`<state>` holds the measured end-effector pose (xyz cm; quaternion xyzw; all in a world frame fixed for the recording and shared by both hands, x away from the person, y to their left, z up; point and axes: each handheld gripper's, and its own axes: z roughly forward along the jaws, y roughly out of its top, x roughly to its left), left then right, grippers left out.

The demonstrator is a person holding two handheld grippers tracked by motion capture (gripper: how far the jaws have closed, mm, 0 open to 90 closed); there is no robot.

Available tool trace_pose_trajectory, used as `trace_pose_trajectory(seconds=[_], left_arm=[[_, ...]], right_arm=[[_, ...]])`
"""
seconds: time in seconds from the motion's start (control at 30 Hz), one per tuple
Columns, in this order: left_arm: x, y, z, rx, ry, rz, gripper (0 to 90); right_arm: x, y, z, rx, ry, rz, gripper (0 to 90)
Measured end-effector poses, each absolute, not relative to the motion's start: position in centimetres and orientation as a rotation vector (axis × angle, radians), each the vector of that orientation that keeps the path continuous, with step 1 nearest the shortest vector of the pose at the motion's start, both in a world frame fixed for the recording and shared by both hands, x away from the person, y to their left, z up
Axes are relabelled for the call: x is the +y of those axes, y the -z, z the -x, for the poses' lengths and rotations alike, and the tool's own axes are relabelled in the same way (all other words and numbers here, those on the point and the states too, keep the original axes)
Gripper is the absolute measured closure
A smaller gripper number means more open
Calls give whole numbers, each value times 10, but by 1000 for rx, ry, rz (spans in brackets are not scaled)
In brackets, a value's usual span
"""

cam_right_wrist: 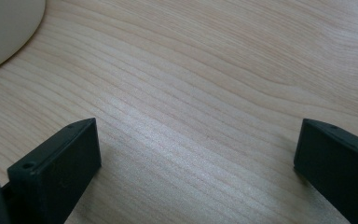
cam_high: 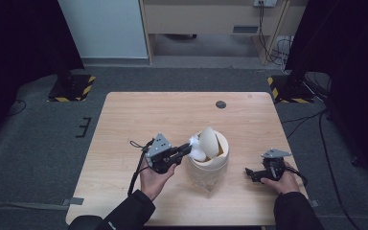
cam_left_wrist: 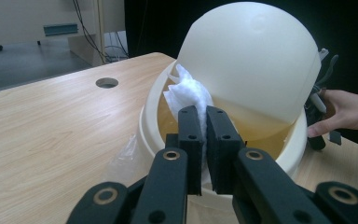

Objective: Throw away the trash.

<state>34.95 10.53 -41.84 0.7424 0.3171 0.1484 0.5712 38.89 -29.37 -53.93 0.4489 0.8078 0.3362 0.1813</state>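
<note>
A cream round bin (cam_high: 210,165) stands at the middle of the wooden table, its swing lid (cam_high: 208,141) tipped up on edge. My left gripper (cam_high: 184,149) reaches in from the left and is shut on a crumpled white tissue (cam_high: 195,143) at the bin's rim. In the left gripper view the tissue (cam_left_wrist: 189,93) sticks up from between the pressed jaws of that gripper (cam_left_wrist: 206,116), just over the rim (cam_left_wrist: 149,126) and in front of the lid (cam_left_wrist: 251,60). My right gripper (cam_high: 249,173) rests low on the table right of the bin, open with nothing between its jaws (cam_right_wrist: 196,144).
A clear plastic liner (cam_left_wrist: 126,154) hangs out under the bin. A round cable hole (cam_high: 221,104) sits near the table's far edge. The bin's curved side (cam_right_wrist: 4,28) lies far left of the right gripper. The other hand (cam_left_wrist: 340,114) shows beyond the bin.
</note>
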Motion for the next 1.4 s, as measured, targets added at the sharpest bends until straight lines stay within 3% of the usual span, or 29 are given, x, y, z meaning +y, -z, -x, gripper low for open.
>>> trace_pose_trajectory(seconds=[0.8,1.4], left_arm=[[87,427,-359,734,-289,-1792,840],[96,420,-354,717,-266,-1762,711]], right_arm=[[-294,539,-389,2282,-950,-1266,6],[-294,539,-389,2282,-951,-1266,6]])
